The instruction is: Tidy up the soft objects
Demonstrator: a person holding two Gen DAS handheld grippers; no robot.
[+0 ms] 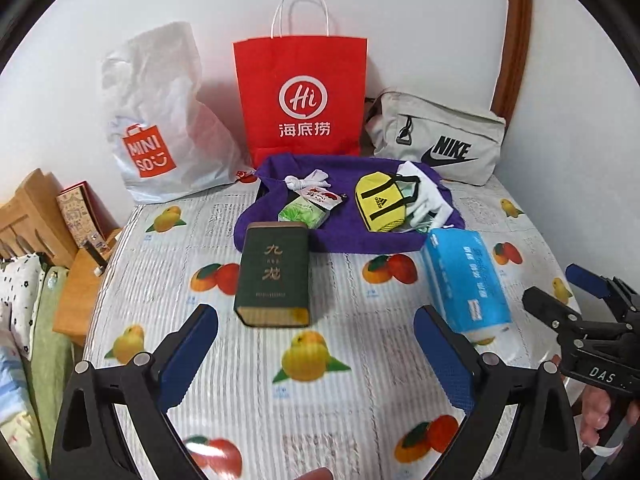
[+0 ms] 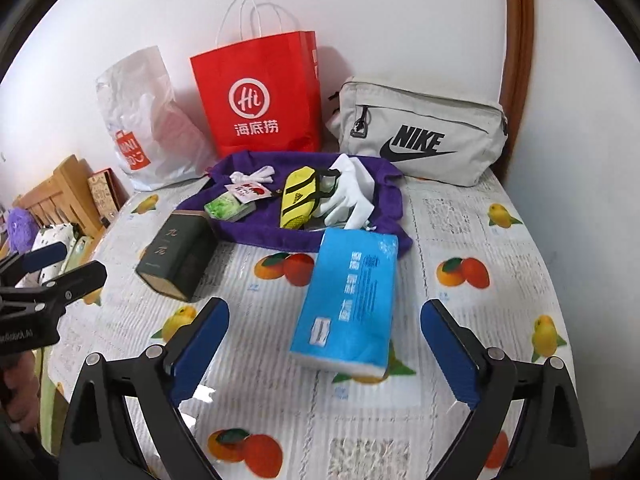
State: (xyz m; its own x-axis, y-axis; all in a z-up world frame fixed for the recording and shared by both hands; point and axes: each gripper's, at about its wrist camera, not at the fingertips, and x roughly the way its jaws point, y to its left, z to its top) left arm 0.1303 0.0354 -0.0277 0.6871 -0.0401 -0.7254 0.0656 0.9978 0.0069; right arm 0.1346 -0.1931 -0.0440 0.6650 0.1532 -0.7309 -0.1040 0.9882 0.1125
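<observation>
Both jaws spread wide and empty: left gripper above the fruit-print tablecloth just short of the dark green box, right gripper framing the near end of the blue tissue pack without touching it. Farther back, on the purple cloth, a yellow pouch, white fabric and small packets. Against the wall, a white plastic bag, red paper bag and grey Nike bag.
</observation>
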